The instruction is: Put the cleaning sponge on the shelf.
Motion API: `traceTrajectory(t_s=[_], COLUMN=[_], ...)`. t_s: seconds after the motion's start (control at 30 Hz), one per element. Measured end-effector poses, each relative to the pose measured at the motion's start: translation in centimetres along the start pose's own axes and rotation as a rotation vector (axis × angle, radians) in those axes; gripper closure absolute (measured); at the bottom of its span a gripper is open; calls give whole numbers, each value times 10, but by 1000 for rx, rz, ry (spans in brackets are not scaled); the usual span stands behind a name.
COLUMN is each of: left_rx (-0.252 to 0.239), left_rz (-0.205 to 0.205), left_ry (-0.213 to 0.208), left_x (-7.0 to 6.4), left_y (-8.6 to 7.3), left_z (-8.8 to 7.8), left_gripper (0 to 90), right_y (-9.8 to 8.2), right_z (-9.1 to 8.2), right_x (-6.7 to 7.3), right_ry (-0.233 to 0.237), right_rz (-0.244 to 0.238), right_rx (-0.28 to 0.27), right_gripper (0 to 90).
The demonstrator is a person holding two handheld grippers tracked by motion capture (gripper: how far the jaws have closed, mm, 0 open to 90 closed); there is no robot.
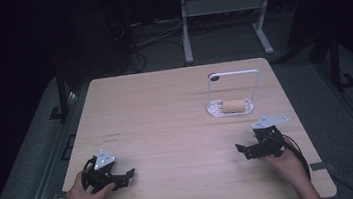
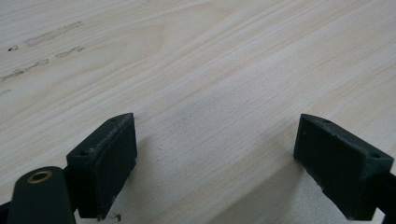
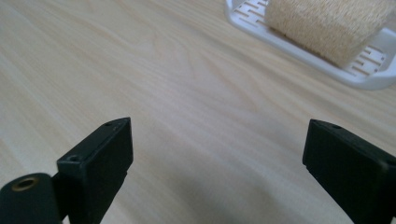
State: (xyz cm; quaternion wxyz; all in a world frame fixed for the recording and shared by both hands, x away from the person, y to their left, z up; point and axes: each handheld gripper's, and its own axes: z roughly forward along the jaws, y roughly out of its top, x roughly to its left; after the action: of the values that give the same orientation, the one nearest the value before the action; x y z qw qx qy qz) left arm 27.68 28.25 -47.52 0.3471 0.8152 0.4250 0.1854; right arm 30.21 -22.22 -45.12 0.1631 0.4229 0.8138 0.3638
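High view shows the tan sponge point(image 1: 234, 105) already lying in the white rack point(image 1: 216, 109) toward the worktop's point(image 1: 168, 130) far right corner, while the left claw point(image 1: 123, 178) and right claw point(image 1: 243, 150) sit near the front edge, spread and empty, so little seems left.

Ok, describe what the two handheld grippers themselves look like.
Both are black. The left gripper and the right gripper each carry a grey three-cornered plate on top, and a dark cable trails from the right one. Up close, the fingers are blocky black pads with small screw holes at the corners, and a brass-coloured ring sits in the black part below the pad. No sleeves are visible on the forearms.
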Motion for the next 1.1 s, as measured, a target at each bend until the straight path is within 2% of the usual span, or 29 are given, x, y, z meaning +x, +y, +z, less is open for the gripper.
traceTrajectory(t_s=[0.47,0.77,1.1], left_rx=[0,0,0], left_rz=[0,0,0], left_ry=[0,0,0], left_x=[0,0,0], left_y=[0,0,0], left_z=[0,0,0], left_gripper=[127,127,127], right_y=[-26,-35,-39], right_z=[-3,-2,4], right_x=[18,19,21], right_ry=[-18,-40,-26], right_rz=[-15,-21,-13], right_rx=[1,6,25], right_gripper=[76,64,63])
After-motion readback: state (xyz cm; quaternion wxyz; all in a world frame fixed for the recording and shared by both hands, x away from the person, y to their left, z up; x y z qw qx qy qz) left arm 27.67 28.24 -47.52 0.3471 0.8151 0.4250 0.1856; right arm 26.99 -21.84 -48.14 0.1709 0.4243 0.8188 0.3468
